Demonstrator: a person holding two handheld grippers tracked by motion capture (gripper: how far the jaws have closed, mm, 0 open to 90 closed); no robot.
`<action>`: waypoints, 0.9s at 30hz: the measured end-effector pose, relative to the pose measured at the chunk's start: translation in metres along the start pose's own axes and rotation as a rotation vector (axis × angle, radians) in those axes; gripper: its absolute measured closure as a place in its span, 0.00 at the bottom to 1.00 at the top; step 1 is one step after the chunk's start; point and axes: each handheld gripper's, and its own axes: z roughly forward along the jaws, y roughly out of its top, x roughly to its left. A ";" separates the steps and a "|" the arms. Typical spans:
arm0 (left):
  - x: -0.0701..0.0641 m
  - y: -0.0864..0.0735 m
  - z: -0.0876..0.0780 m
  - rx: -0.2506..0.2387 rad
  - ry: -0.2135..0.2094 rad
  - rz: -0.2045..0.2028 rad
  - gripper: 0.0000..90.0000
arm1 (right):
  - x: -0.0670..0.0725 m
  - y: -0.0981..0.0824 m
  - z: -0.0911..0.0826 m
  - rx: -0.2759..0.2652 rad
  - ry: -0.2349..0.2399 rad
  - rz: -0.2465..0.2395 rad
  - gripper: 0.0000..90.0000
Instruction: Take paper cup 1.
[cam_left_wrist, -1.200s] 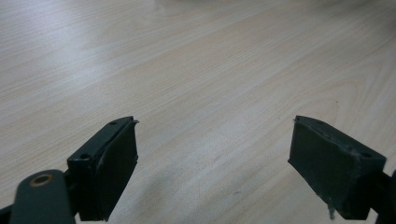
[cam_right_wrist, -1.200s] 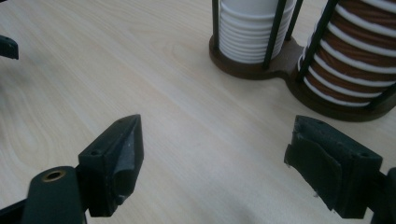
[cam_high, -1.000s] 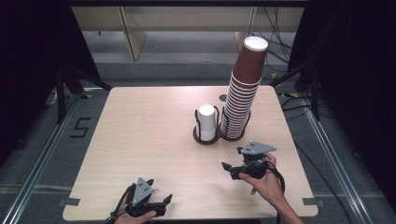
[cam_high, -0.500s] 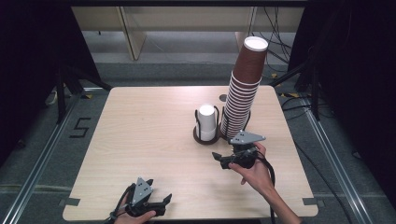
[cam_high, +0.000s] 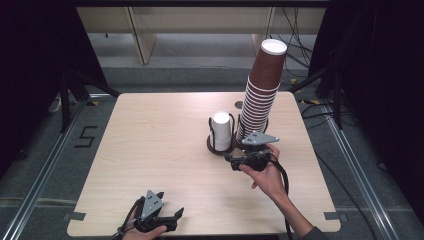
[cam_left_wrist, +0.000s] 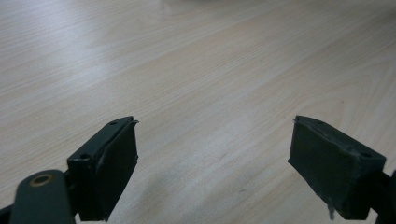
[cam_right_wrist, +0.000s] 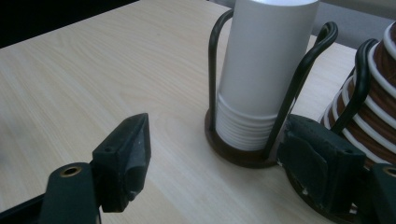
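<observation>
Beside the white cup stack (cam_right_wrist: 261, 79), right gripper (cam_right_wrist: 219, 158) jaws closing, empty; left gripper (cam_left_wrist: 215, 163) jaws apart.

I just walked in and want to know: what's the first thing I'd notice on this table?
The tall leaning tower of brown paper cups at the far right of the table stands out first. Right beside it, a shorter stack of white cups sits in a black wire holder. The right gripper reaches toward that holder, its fingers having just been closing with nothing between them.
</observation>
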 end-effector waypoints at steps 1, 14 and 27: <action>0.000 0.000 0.000 0.000 0.000 -0.003 0.16 | 0.001 0.001 0.001 -0.002 0.003 0.009 0.28; 0.001 0.000 0.001 -0.010 -0.003 -0.019 0.16 | -0.001 0.021 0.014 -0.041 -0.032 0.008 0.30; 0.001 0.000 0.000 0.004 -0.003 -0.011 0.16 | -0.009 0.046 0.031 -0.066 -0.089 0.034 0.32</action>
